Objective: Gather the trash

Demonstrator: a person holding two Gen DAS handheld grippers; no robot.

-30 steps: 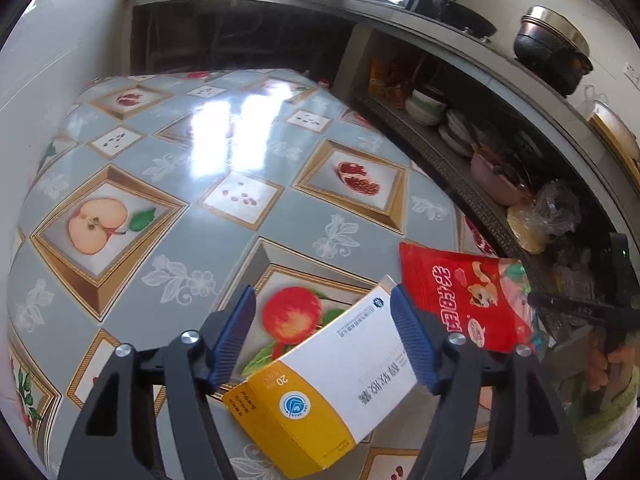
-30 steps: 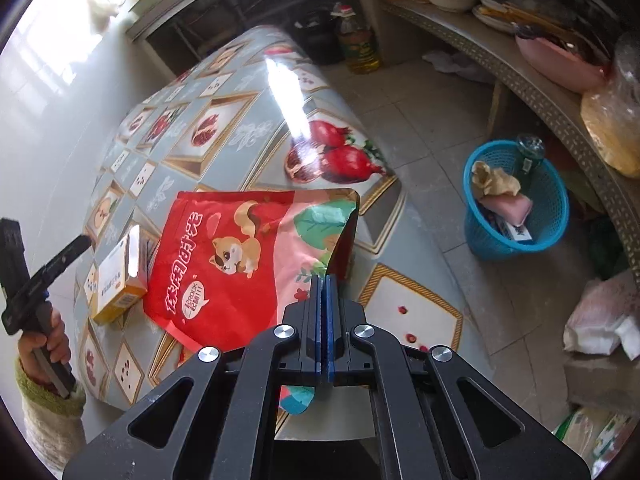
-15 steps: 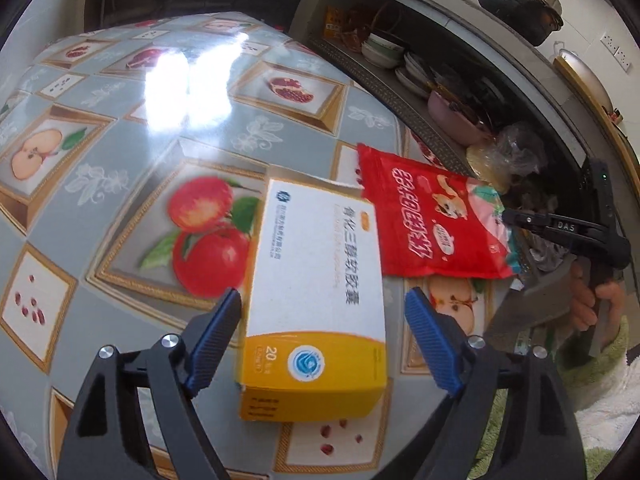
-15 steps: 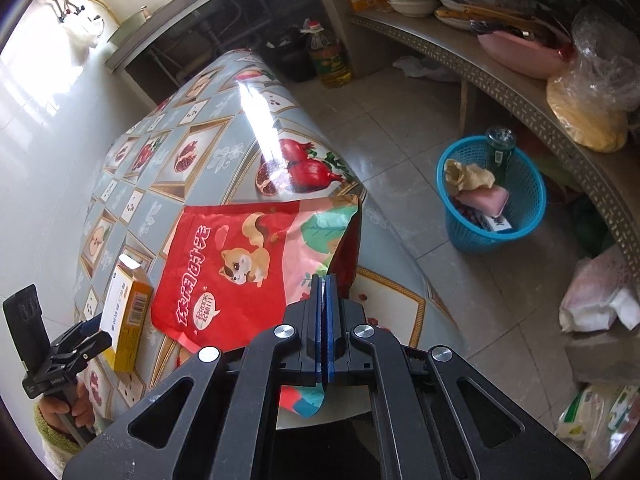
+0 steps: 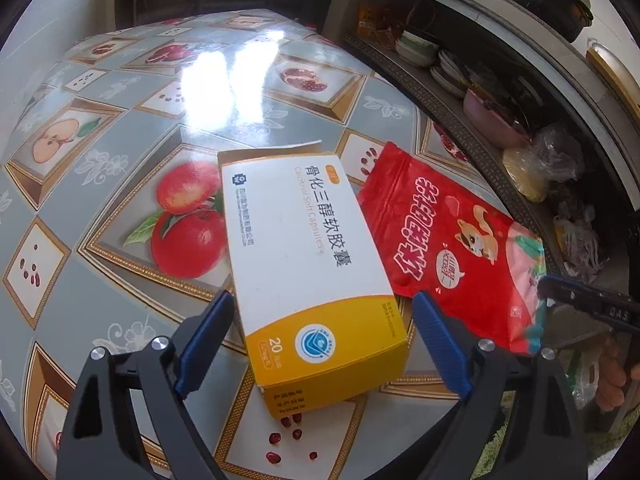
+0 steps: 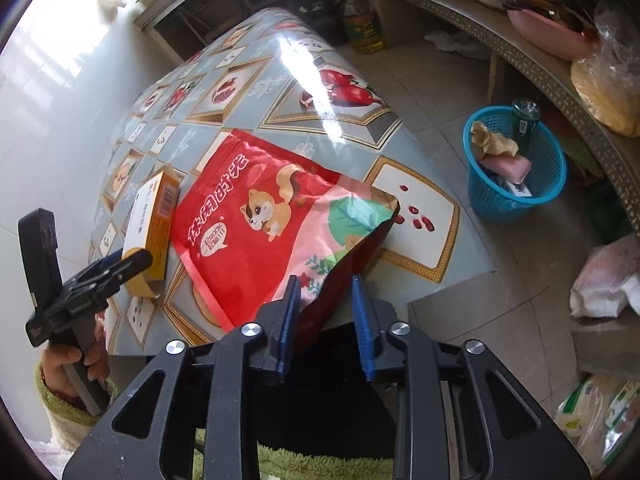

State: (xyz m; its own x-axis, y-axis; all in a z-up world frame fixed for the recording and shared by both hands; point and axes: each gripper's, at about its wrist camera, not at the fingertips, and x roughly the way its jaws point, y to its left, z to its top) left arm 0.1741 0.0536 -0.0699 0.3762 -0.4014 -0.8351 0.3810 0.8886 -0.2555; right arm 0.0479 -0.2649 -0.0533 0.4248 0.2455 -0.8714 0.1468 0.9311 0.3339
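While both grippers open, box [image 5: 308,268] & red bag [image 6: 272,224] lie flat on counter [image 5: 120,140]; left gripper [image 5: 320,344] fingers straddle box w/o touching, right gripper [image 6: 326,320] fingers parting round bag corner, likely regripping for basket [image 6: 516,168].

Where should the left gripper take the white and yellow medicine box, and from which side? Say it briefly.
Grip the medicine box across its two long side walls at the yellow end, coming down from above and from the near table edge. It lies flat with that end between the left gripper fingers, whose jaws are opening wider than the box. The red pouch lies close on the right.
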